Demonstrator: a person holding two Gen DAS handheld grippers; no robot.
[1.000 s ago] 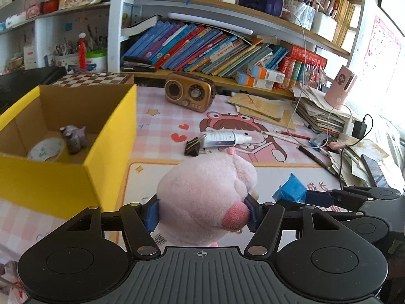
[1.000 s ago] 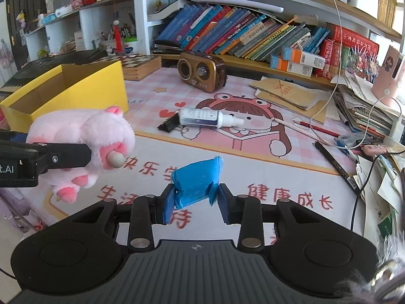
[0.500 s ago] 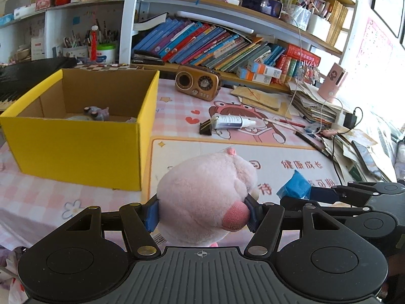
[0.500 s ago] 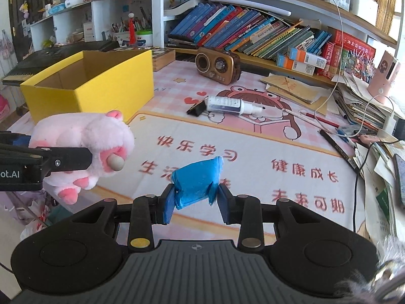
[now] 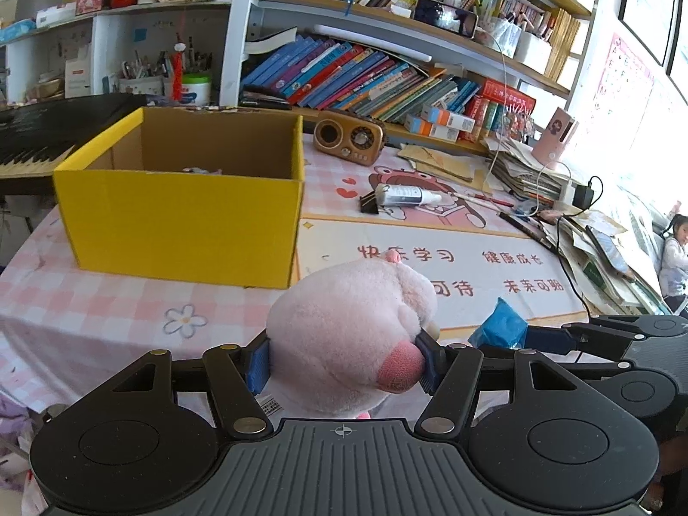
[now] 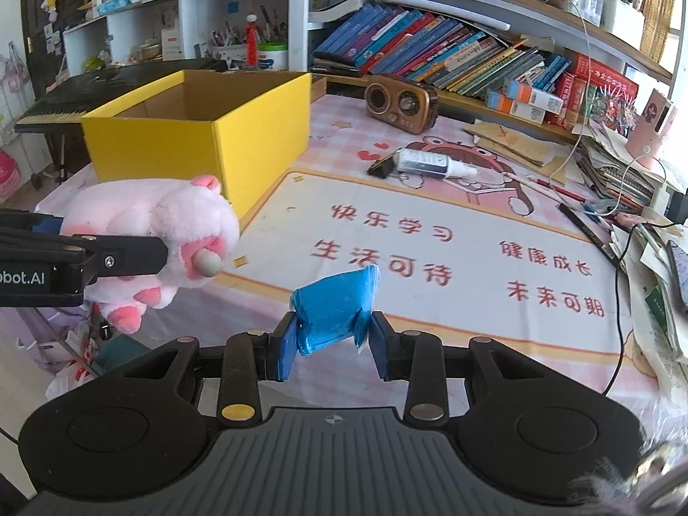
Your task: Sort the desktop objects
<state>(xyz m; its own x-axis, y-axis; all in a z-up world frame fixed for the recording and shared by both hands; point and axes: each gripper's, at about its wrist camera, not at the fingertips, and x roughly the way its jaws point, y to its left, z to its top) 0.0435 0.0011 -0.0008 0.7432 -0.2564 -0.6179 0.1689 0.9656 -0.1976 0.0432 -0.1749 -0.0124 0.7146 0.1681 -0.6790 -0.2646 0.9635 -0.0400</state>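
The yellow cardboard box (image 5: 180, 210) stands open-topped on the pink checked tablecloth (image 5: 107, 301), at about ten o'clock in the left wrist view. Only a sliver of its contents shows over the near wall – something small and pale grey (image 5: 200, 170) on the floor of the box; what it is cannot be told.

The left gripper (image 5: 344, 363) pinches the pink plush toy (image 5: 352, 335) between its blue pads, held in the air at the near edge of the table. In the right wrist view the toy's long axis runs roughly nine to three o'clock, its snout end toward three and its pink-soled feet hanging toward six.

The right gripper (image 6: 333, 339) is pressed almost together on a blue packet (image 6: 333, 309), which stands up from the pads toward twelve o'clock – its upper corner tipped toward one.

On the printed desk mat (image 6: 430, 258), at about one o'clock of the packet, a white tube (image 6: 430, 163) lies with its nozzle toward three and a black binder clip (image 6: 380, 167) touching its other end. A brown radio (image 6: 400, 103) sits beyond, near the bookshelf (image 6: 451, 56)
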